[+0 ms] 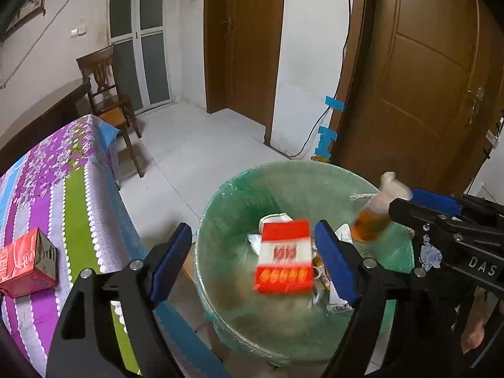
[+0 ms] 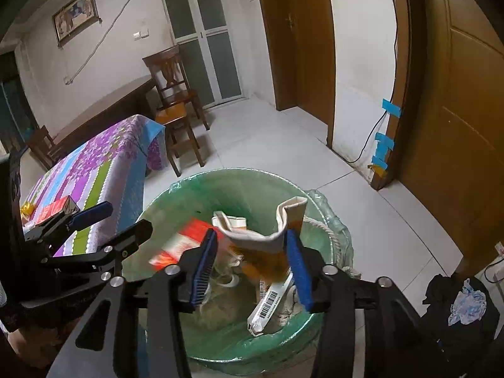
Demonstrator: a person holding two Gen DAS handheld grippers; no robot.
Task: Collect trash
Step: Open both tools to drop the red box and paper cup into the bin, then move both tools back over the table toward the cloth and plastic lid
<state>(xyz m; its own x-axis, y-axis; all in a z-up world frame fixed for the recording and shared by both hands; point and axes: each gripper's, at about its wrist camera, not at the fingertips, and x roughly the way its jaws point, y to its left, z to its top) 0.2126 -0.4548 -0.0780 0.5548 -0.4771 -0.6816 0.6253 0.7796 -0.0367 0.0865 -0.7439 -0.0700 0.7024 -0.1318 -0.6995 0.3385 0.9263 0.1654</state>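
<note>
We hold both tools open over the bin (image 1: 220, 208). The left tool (image 1: 252, 261) frames a blurred red box (image 1: 283, 256), the right tool (image 2: 252, 264) a cup (image 2: 267, 252); only "DAS" is readable.

White walls (image 1: 302, 47) and pale tiled floor (image 1: 195, 157), brown wooden doors (image 1: 419, 78), a wooden chair (image 2: 176, 94) beside a floral-clothed table (image 1: 63, 189).

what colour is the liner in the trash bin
Translucent green; the liner shows best in the left wrist view.

We see the red box (image 1: 285, 256) motion-blurred, its print unreadable. The bag (image 2: 267, 245) hides part of the bin (image 2: 176, 189) contents. The left edge crops the carton (image 1: 26, 263).
</note>
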